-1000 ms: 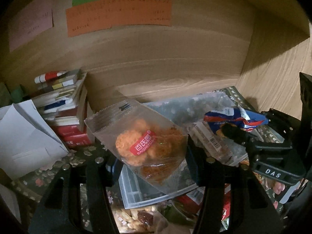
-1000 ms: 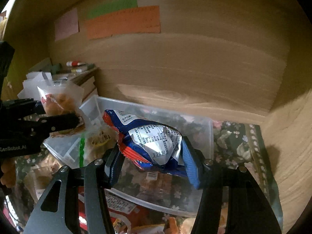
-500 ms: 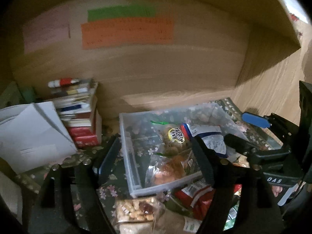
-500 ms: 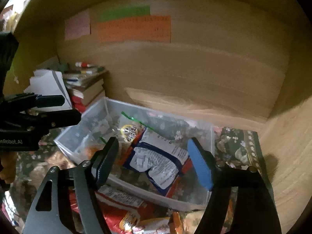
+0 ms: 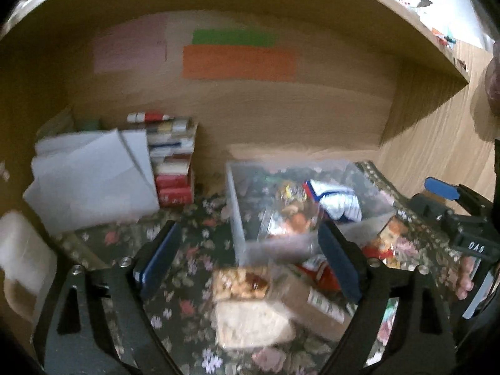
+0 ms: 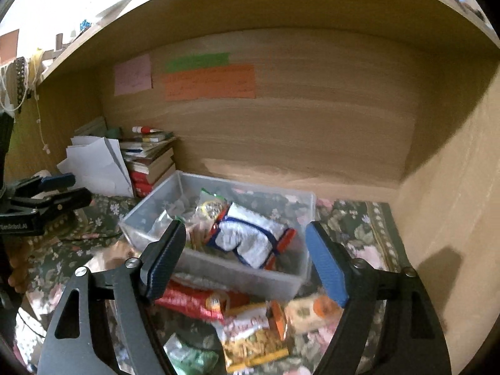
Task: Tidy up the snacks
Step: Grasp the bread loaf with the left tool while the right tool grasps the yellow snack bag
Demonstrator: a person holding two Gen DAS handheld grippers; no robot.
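Blue-and-white snack packet (image 6: 250,240) flat in clear bin (image 6: 218,268), long axis diagonal; both tools (image 5: 247,256) (image 6: 247,259) empty, jaws opening.

Left gripper (image 5: 247,259): my black angular arms, silver screws at the joints.
Left pads (image 5: 159,257): dark blue, ribbed.
Right gripper (image 6: 243,262): my matching black frame, silver screws.
Right pads (image 6: 326,268): brighter blue.
Markings: white lettering on both black bodies.

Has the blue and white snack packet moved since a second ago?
Yes. The blue and white packet left the right gripper and now lies inside the clear bin.
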